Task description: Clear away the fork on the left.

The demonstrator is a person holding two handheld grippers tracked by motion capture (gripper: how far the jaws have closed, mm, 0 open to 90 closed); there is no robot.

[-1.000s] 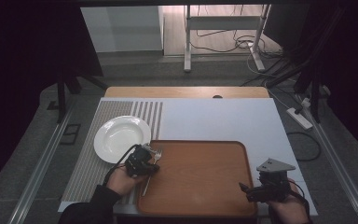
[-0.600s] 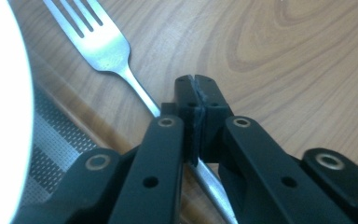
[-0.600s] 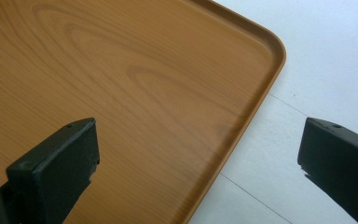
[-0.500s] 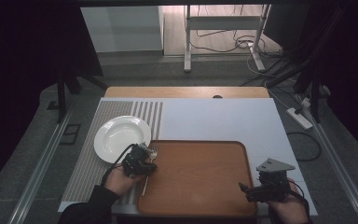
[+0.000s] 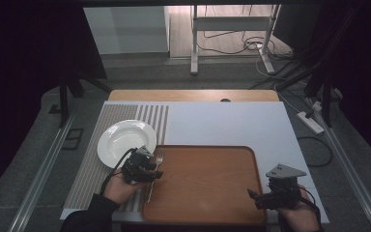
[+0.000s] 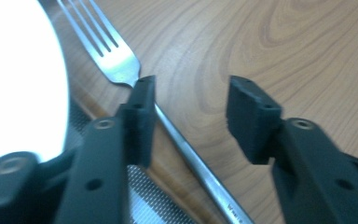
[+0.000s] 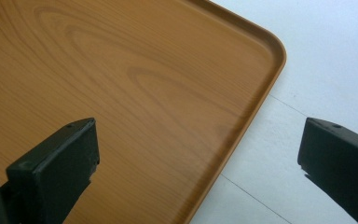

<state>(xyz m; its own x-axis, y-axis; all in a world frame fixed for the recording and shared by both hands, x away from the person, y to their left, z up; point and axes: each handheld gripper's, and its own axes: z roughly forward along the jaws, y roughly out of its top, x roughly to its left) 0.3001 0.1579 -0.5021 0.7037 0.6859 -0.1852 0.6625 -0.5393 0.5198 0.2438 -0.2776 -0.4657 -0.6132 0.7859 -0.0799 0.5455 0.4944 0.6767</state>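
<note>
A silver fork (image 5: pixel 155 164) lies along the left edge of the wooden tray (image 5: pixel 207 183), tines pointing away from me. Beside it on the left is a white plate (image 5: pixel 124 141). My left gripper (image 5: pixel 153 169) hovers low over the fork. In the left gripper view it (image 6: pixel 189 93) stands open, and the fork (image 6: pixel 116 60) passes by the left jaw's tip with its handle running between the jaws on the tray (image 6: pixel 284 46). My right gripper (image 5: pixel 257 197) is wide open at the tray's near right corner; between its jaws (image 7: pixel 198 144) is the tray rim (image 7: pixel 270 51).
The plate (image 6: pixel 23 84) rests on a grey ribbed mat (image 5: pixel 92 169) left of the tray. White tabletop (image 5: pixel 222 125) extends behind and to the right of the tray (image 7: pixel 331 60). A cable trails from the left gripper. A power strip (image 5: pixel 310 122) lies off the table's right side.
My left gripper has eased slightly to the left and stays over the fork. The right gripper, the plate and the tray have not moved.
</note>
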